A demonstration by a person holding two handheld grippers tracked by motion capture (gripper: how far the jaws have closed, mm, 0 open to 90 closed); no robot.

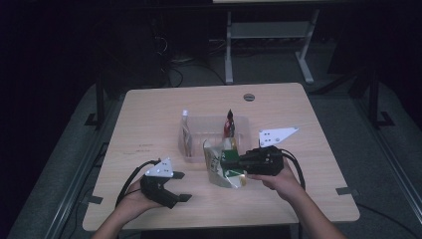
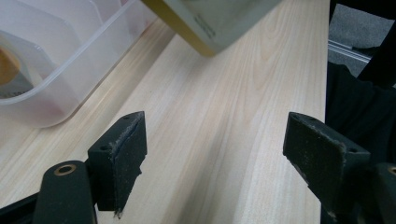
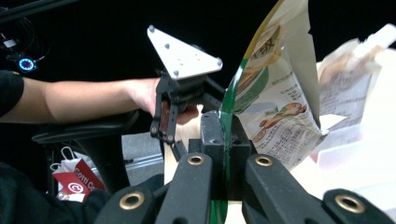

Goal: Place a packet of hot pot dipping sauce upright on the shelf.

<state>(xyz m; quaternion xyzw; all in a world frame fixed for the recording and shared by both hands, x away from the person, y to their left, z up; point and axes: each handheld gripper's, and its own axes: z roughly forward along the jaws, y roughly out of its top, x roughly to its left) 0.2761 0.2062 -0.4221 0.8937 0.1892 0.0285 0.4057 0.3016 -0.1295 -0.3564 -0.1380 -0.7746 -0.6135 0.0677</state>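
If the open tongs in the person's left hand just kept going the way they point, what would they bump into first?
Probably the snack bag that the right tongs pinch by its edge. The left tongs stand open over bare table, with the bag's lower corner ahead. The clear plastic box lies off to one side. Depth is hard to judge.

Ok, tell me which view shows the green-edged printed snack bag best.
The right gripper view: the green-edged printed snack bag shows its print, pinched by closed jaws. The high view shows it small beside the clear plastic bin; the left gripper view, one corner.
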